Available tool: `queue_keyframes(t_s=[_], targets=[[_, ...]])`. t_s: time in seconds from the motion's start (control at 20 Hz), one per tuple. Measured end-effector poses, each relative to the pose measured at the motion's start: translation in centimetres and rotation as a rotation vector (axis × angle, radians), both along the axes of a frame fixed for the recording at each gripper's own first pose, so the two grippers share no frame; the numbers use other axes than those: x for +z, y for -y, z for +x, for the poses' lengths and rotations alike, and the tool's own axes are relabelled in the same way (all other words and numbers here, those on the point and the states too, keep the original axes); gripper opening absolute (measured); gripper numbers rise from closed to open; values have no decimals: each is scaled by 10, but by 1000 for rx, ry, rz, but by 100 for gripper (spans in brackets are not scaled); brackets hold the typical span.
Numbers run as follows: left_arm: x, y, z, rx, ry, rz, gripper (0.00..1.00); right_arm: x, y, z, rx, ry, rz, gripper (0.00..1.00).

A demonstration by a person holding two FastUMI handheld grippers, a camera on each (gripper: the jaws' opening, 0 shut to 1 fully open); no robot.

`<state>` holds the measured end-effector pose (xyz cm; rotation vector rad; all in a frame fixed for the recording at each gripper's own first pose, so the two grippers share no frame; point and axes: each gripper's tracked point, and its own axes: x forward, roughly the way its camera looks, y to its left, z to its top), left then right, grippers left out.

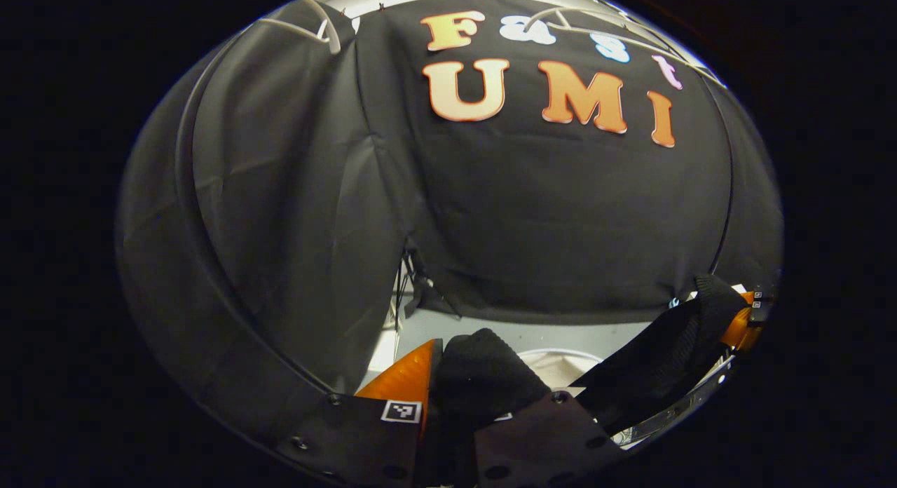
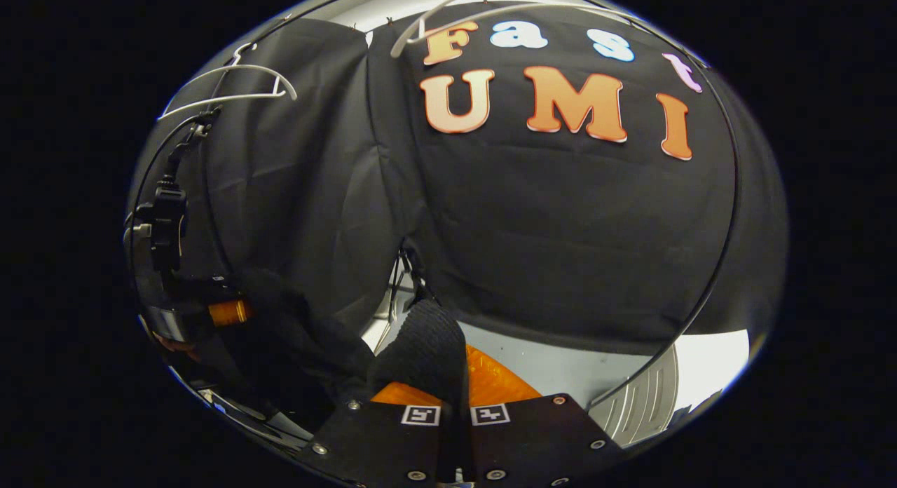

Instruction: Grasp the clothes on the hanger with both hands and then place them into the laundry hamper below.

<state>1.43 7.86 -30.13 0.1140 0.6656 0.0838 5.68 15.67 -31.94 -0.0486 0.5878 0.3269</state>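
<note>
In the left gripper view, the left tool point(image 1: 455, 390) pinches a fold of black knit garment point(image 1: 490, 376) stretching right to the other tool point(image 1: 743, 320), above a white hamper rim point(image 1: 560, 353). In the right gripper view, the right tool point(image 2: 455, 397) is clamped on the knit point(image 2: 427, 348); white hangers point(image 2: 231, 88) hang upper left.

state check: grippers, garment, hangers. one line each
left gripper: shut on the black garment, fabric bunched between its fingers.
right gripper: shut on the black garment.
black garment: off the hangers, stretched between the two grippers.
white hangers: bare, up near the top of the booth.
laundry hamper: pale rim below the garment; nothing of the garment visibly in it yet.
</note>
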Motion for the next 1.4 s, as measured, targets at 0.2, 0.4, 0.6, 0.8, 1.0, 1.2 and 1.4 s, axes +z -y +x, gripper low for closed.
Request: queue_keyframes(t_s=[0.2,0.4,0.6,0.8,1.0,1.2,1.4], targets=[[-51,-2,-24,31,-177,24,14,-51,0,-4,-11,-136,-21,2],[-82,3,-35,44,-277,2,14,-90,10,-14,-25,-241,-35,4],[-87,2,-42,36,-316,14,22,-113,8,-23,-34,-295,-16,12],[-100,-10,-57,92,-370,44,67,-117,11,-32,-48,-334,-8,26],[-114,-13,-63,141,-381,13,99,-115,15,-30,-57,-328,-17,70],[-97,5,-60,69,-350,-39,99,-116,16,-29,-64,-335,-20,88],[-83,17,-55,37,-304,-65,99,-110,19,-27,-80,-322,-19,90]])
